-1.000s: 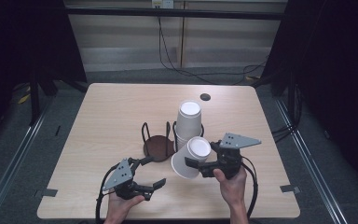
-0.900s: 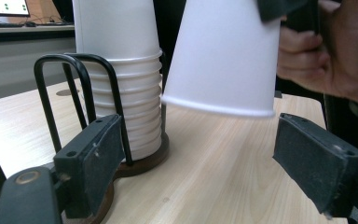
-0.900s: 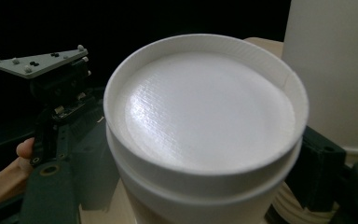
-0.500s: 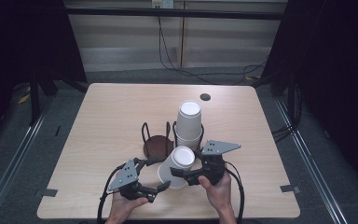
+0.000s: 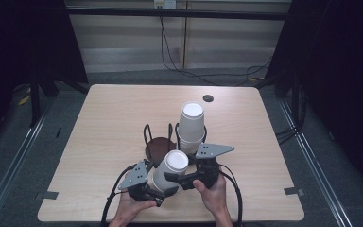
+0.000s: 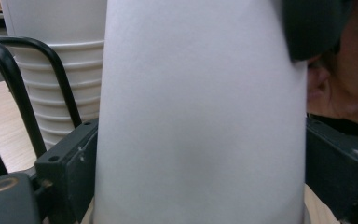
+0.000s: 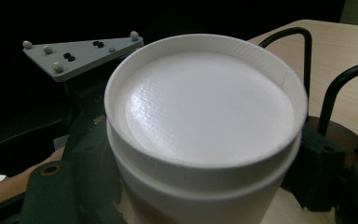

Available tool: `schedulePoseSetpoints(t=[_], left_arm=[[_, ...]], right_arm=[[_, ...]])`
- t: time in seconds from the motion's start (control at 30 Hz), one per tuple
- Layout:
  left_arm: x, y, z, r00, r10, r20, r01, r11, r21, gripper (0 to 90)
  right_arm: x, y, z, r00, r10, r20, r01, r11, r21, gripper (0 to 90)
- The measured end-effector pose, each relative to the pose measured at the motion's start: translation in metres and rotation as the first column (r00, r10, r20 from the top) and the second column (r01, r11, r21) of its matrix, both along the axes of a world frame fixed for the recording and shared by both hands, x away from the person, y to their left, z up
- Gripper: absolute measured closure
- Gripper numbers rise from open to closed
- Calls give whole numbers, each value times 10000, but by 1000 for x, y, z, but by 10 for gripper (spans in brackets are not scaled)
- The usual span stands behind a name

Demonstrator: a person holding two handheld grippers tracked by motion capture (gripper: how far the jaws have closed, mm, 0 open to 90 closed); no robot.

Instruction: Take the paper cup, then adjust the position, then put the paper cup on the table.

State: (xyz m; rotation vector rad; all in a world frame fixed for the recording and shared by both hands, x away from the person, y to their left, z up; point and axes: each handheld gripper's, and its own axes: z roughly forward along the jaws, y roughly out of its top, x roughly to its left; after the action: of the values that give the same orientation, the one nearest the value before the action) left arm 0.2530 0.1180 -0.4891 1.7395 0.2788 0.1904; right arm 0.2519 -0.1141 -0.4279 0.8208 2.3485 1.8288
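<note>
A: The cup (image 5: 170,168) between the grippers looks like matt white paper, smooth down its side, with a faint ribbed sheen on its recessed bottom (image 7: 209,105).

B: And the stack of cups (image 5: 191,125) behind it?

A: The same white paper, with rolled rims that make ridges along the side (image 6: 51,98). The holder (image 5: 163,142) is thin black wire, slightly glossy, on a dark brown base.

B: The table (image 5: 99,118)?

A: Pale wood grain, smooth and matt. The jaws of the left gripper (image 5: 163,195) and right gripper (image 5: 176,178) look like matt black plastic, a little rough, and the three-cornered plate (image 7: 81,53) is dull grey.
</note>
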Motion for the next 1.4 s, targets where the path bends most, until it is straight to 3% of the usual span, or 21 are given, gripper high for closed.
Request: schedulePoseSetpoints(t=[0.2, 0.43, 0.57, 0.63, 0.9, 1.0, 1.13, 1.27, 1.4], left_arm=[[3, -3, -1, 9999, -125, -36, 125, 9999, -61, 102], [5, 0, 0, 9998, -219, 26, 218, 9990, 394, 165], [7, 3, 0, 9996, -129, -242, 141, 9985, 520, 178], [8, 5, 0, 9994, -91, -325, 103, 9993, 365, 179], [11, 15, 4, 9978, -95, -655, 150, 9964, 839, 181], [13, 16, 7, 9971, -61, -760, 160, 9914, 1302, 181], [15, 19, 13, 9961, -196, -860, 318, 9893, 1421, 181], [16, 22, 19, 9966, -209, -798, 378, 9755, 2166, 181], [16, 23, 22, 9965, -229, -799, 434, 9633, 2648, 181]], right_arm=[[0, 0, 0, 9998, -181, -4, 181, 9998, 66, 231], [3, -2, -5, 9997, -187, -127, 189, 9997, 151, 207], [6, 1, -7, 9991, -121, -404, 125, 9999, 84, 159], [5, 0, -7, 9993, -114, -367, 119, 9998, 140, 141], [-1, -18, -5, 9999, -102, -41, 104, 9988, 489, 134], [-3, -25, -5, 9999, -158, 37, 156, 9988, 453, 134], [-4, -33, -5, 9996, -204, 185, 196, 9990, 405, 134], [-4, -38, -7, 9999, -108, 115, 107, 9998, 147, 160], [-4, -40, -8, 9999, -33, 127, 37, 9996, -272, 199]])
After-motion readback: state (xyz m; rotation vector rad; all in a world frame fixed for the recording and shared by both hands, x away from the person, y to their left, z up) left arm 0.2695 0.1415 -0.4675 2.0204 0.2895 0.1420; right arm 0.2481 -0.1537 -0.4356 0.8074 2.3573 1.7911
